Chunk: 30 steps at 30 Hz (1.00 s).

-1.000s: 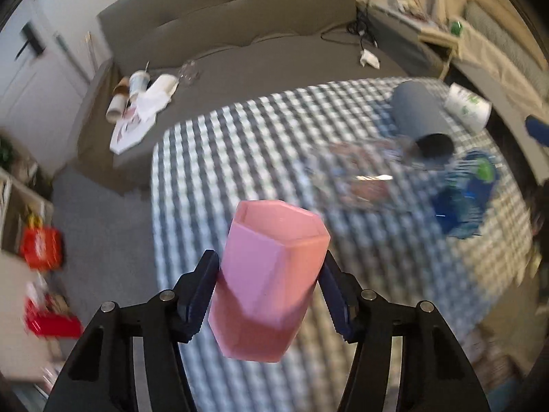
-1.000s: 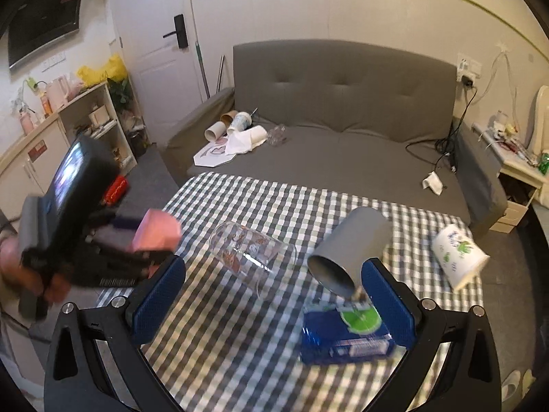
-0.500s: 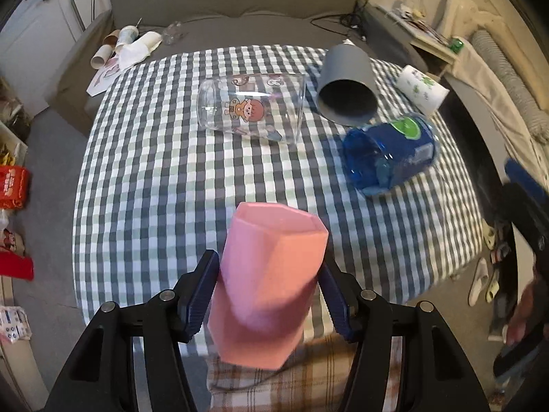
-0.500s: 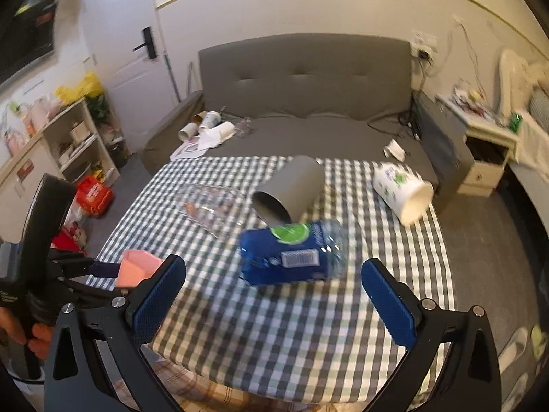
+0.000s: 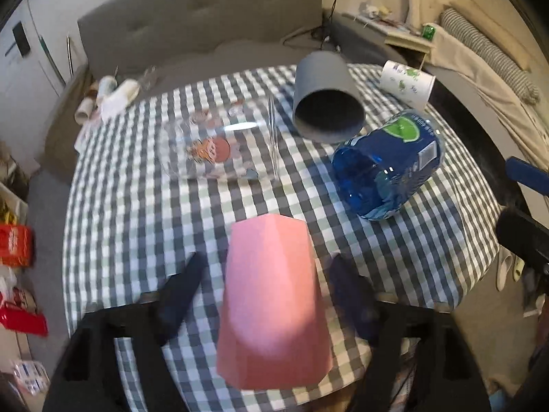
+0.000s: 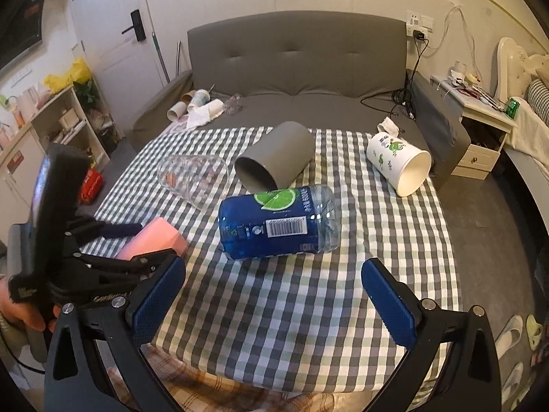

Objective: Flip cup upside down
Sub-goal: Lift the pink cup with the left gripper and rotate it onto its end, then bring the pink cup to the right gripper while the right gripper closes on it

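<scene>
A pink faceted cup (image 5: 272, 302) stands with its closed base up on the checked tablecloth (image 5: 144, 213) near the front edge. My left gripper (image 5: 267, 274) sits around it with both fingers spread apart from its sides, open. The cup also shows in the right wrist view (image 6: 151, 238), between the left gripper's fingers (image 6: 120, 230). My right gripper (image 6: 274, 295) is open and empty over the table's front right part.
A clear glass (image 5: 223, 147), a grey cup (image 5: 326, 103), a blue bottle-cup (image 5: 387, 168) and a white paper cup (image 5: 408, 82) lie on their sides on the table. A grey sofa (image 6: 295, 68) stands behind. A nightstand (image 6: 480, 130) is at the right.
The left gripper turned the pink cup over and lowered it onto the table, then opened and let go. The right gripper moved right and lower.
</scene>
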Tool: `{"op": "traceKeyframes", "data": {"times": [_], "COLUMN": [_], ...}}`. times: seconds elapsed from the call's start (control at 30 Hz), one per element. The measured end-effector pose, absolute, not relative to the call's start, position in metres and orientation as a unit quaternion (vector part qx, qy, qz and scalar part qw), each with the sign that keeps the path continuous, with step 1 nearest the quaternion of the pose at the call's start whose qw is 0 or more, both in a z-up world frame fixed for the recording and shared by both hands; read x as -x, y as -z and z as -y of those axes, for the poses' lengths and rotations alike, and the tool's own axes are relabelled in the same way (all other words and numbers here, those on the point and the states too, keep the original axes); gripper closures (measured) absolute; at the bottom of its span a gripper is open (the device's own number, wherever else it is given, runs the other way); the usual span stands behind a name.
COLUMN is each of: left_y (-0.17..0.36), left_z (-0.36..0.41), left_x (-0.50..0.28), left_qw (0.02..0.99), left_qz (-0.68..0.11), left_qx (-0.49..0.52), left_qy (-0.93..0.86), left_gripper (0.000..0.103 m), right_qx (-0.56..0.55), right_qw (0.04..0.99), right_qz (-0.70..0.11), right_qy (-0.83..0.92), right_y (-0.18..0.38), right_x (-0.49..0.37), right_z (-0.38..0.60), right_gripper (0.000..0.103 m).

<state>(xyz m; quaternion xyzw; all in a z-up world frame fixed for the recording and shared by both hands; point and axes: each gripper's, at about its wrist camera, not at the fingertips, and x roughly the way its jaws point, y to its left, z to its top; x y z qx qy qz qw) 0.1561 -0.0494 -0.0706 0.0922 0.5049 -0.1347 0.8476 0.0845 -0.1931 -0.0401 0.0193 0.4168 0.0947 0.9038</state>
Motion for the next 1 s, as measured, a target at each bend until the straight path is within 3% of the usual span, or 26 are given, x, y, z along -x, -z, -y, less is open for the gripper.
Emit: {"op": "traceKeyframes", "data": {"times": [0.27,0.33,0.43,0.67,1.0], "left_y": [0.043,0.035,0.026,0.033,0.052], "left_z": [0.004,-0.013,-0.039,-0.091,-0.120], "left_x": [-0.133,-0.124,-0.114,-0.108,-0.117], "left_qw": [0.881,0.893,0.907,0.911,0.906], "left_qz": [-0.455,-0.435,-0.411,-0.411,-0.422], "left_qx": [-0.059,-0.051,-0.043,-0.003,0.021], "left_qy": [0.114,0.100,0.078,0.032,-0.010], "left_gripper": [0.009,0.002,0.001,0.000,0.000], "right_qx": [0.017,0.020,0.021,0.040,-0.005], "right_qw": [0.903,0.899,0.892,0.845,0.775], "right_qz": [-0.424,-0.433,-0.446,-0.524,-0.625], "right_qy": [-0.068,-0.065,-0.070,-0.095,-0.092], "right_y": [0.029,0.028,0.024,0.024,0.071], "right_x": [-0.076,-0.076,-0.079,-0.121,-0.182], "right_z": [0.168,0.161,0.145,0.081,0.050], "right_gripper": [0.000,0.000,0.000,0.000,0.000]}}
